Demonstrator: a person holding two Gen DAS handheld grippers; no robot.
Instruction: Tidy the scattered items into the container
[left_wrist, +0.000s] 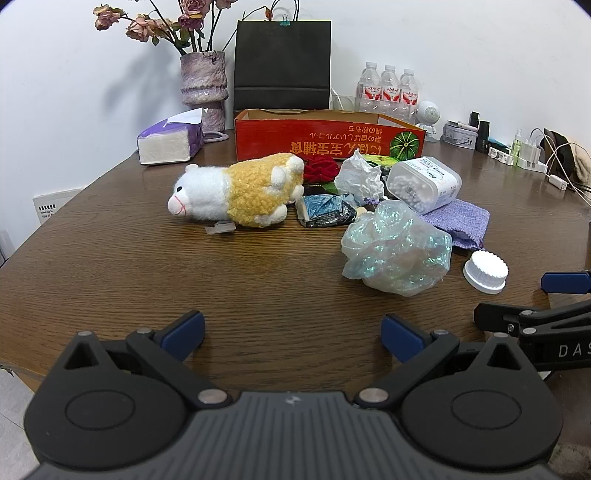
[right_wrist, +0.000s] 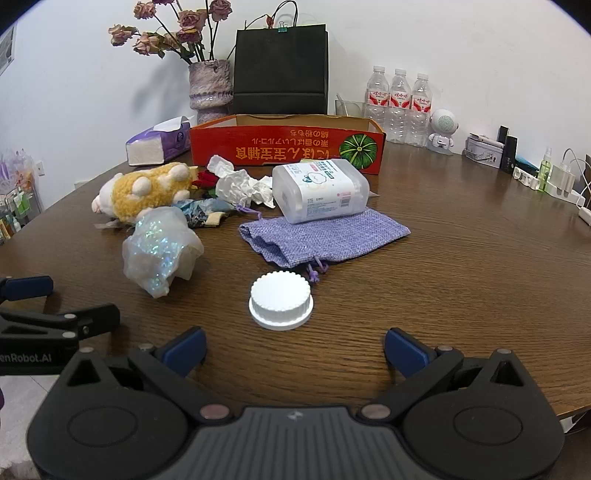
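You are hovering both grippers, left (left_wrist: 291, 334) and right (right_wrist: 293, 345), spread and empty; nothing is boxed yet. Cap (right_wrist: 280, 299) is lying nearest; red box (right_wrist: 286, 144) behind clutter.

Left gripper (left_wrist: 291, 334) and right gripper (right_wrist: 293, 349) are showing matte black plastic bodies, ribbed grey centre plates, round silver pivot screws, blue finger pads (right_wrist: 184, 349), white side lettering.
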